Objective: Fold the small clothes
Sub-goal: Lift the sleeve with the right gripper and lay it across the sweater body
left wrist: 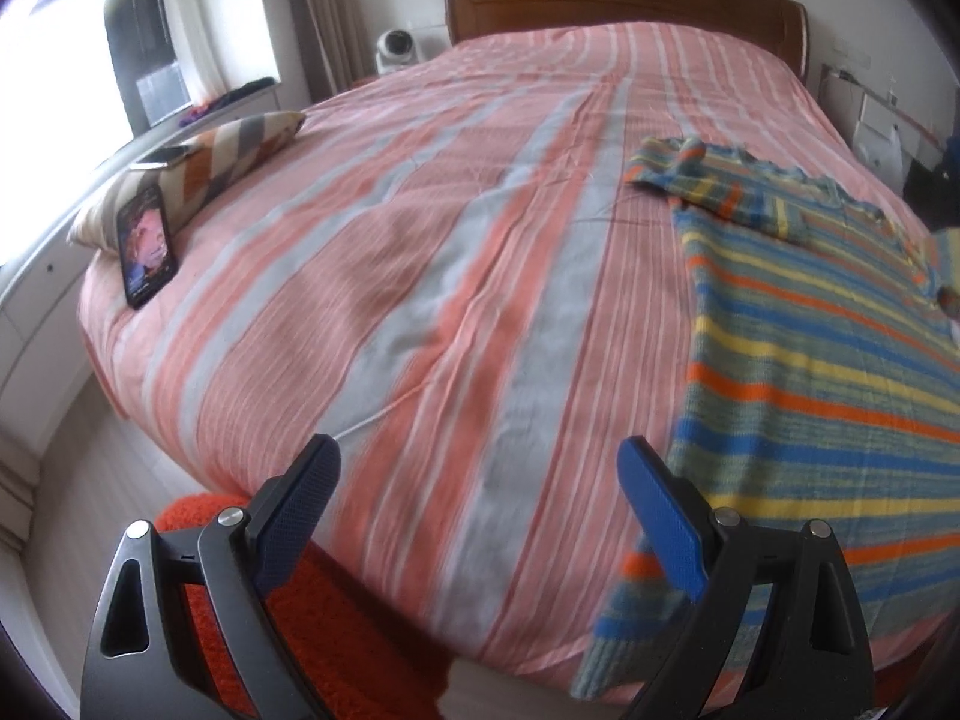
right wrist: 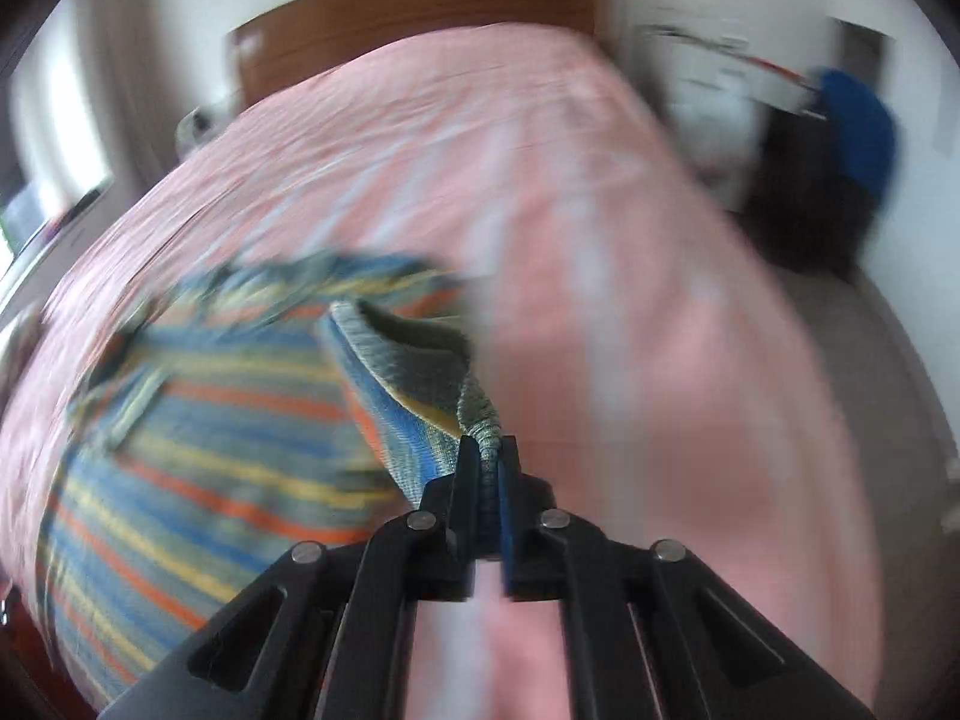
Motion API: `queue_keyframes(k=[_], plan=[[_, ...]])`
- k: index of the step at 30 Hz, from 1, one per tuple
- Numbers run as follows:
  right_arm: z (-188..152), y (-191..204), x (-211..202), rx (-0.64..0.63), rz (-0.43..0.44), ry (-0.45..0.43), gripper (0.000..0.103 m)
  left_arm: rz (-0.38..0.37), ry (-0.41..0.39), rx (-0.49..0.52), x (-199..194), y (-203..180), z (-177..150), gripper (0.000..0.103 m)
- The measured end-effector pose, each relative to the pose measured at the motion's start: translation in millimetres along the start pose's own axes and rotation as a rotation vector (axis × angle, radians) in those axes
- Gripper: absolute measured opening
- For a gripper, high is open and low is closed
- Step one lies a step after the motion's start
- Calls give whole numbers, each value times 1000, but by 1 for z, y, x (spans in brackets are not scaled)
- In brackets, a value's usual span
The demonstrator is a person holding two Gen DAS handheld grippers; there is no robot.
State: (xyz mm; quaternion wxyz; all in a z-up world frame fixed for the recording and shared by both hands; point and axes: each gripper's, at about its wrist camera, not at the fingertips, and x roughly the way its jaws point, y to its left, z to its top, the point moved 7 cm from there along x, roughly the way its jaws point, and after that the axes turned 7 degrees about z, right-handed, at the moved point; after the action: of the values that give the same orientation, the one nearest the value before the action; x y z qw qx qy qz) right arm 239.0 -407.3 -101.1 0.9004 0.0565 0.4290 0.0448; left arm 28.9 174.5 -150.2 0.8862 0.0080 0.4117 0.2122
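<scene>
No legible writing is showing anywhere; the phone (left wrist: 147,245) screen is blurring out. The right gripper (right wrist: 487,450) is clamping the striped sweater (right wrist: 198,420) sleeve, while the left gripper (left wrist: 480,468) is hanging with its fingers apart over the bed (left wrist: 420,276).

no text, label, brand or number can be read in either view. a lit picture is shown on the screen of the phone (left wrist: 147,245) leaned against the striped pillow (left wrist: 198,171), but any writing on it is too blurred to be made out.
</scene>
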Motion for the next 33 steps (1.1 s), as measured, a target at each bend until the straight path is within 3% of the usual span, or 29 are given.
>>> queue_keyframes(k=[4, 8, 12, 18, 21, 24, 26, 27, 29, 30, 31, 33], plan=[[-20, -78, -21, 144, -80, -2, 5, 7, 10, -11, 2, 0, -1, 94], [-47, -120, -27, 309, -55, -12, 5, 23, 5, 4, 1, -3, -3, 94], [-63, -128, -29, 380, -14, -36, 4, 36, -8, 25, 0, -5, -4, 94], [-82, -128, -12, 460, 48, 0, 5, 32, 2, 30, 1, -6, -5, 94], [-84, -134, -11, 527, 116, -19, 8, 25, 5, 18, 2, -3, -4, 94], [-86, -139, -13, 575, 169, -33, 16, 25, 18, 15, 5, -4, -4, 94], [-84, -138, -16, 579, 206, -47, 32, 27, 16, 19, 5, -5, -5, 94], [-83, -136, -17, 577, 225, -54, 44, 28, 13, 23, 4, -6, -5, 94], [-78, -132, -18, 576, 255, -71, 52, 31, 7, 33, 3, -8, -5, 94], [-76, -131, -16, 580, 256, -69, 52, 34, 3, 41, 2, -9, -6, 94], [-74, -131, -11, 590, 255, -54, 40, 36, 0, 46, 1, -10, -6, 94], [-74, -136, -7, 595, 215, -28, 2, 43, -6, 55, 0, -11, -6, 94]])
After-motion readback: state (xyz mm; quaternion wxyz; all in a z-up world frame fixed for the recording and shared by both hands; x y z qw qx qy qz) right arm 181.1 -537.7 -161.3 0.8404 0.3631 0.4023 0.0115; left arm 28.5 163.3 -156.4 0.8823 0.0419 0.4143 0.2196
